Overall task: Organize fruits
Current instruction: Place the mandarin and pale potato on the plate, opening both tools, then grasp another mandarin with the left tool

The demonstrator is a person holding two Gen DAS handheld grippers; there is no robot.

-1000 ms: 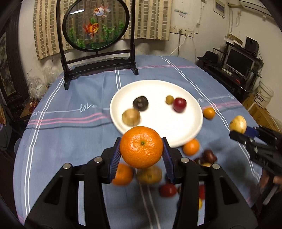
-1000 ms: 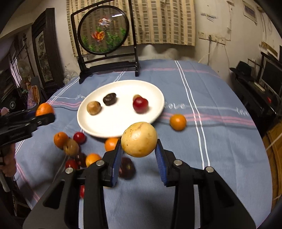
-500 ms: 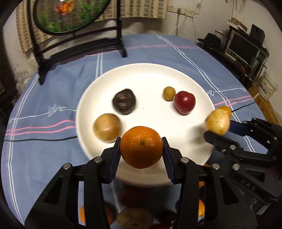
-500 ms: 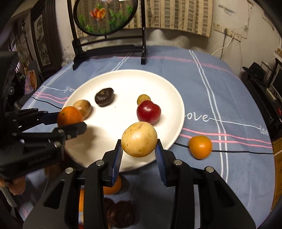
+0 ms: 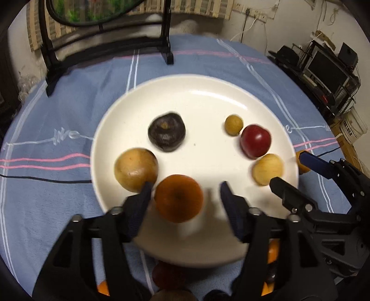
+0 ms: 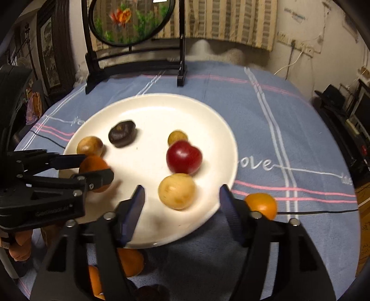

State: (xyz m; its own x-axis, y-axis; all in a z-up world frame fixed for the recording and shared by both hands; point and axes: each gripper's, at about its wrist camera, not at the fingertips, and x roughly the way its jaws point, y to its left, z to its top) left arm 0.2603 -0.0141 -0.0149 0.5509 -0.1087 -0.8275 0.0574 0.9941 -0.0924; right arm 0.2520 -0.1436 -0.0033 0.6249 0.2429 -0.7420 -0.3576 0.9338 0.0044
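Observation:
A white plate [image 5: 208,92] [image 6: 150,111] lies on the blue cloth. My left gripper [image 5: 185,192] [image 6: 97,167] hangs over the plate's near edge with its jaws opening. An orange [image 5: 178,198] [image 6: 92,164] sits on the plate between them, close to the left pad and clear of the right one. My right gripper [image 6: 182,194] [image 5: 287,169] is opening too, and a pale yellow fruit [image 6: 177,191] [image 5: 267,169] rests on the plate between its pads, touching neither. The plate also holds a dark fruit [image 5: 166,132], a tan fruit [image 5: 136,170], a small olive fruit [image 5: 234,125] and a red fruit [image 5: 255,141].
One orange [image 6: 261,206] lies on the cloth right of the plate. Several more fruits [image 6: 129,261] lie on the cloth under my grippers, partly hidden. A round fish screen [image 6: 129,20] on a black stand [image 5: 168,55] is at the table's far side. Shelves with electronics [image 5: 323,64] stand to the right.
Both grippers moved forward and down over the plate. Their jaws then spread, letting go of the orange and the yellow fruit, which now sit on the plate.

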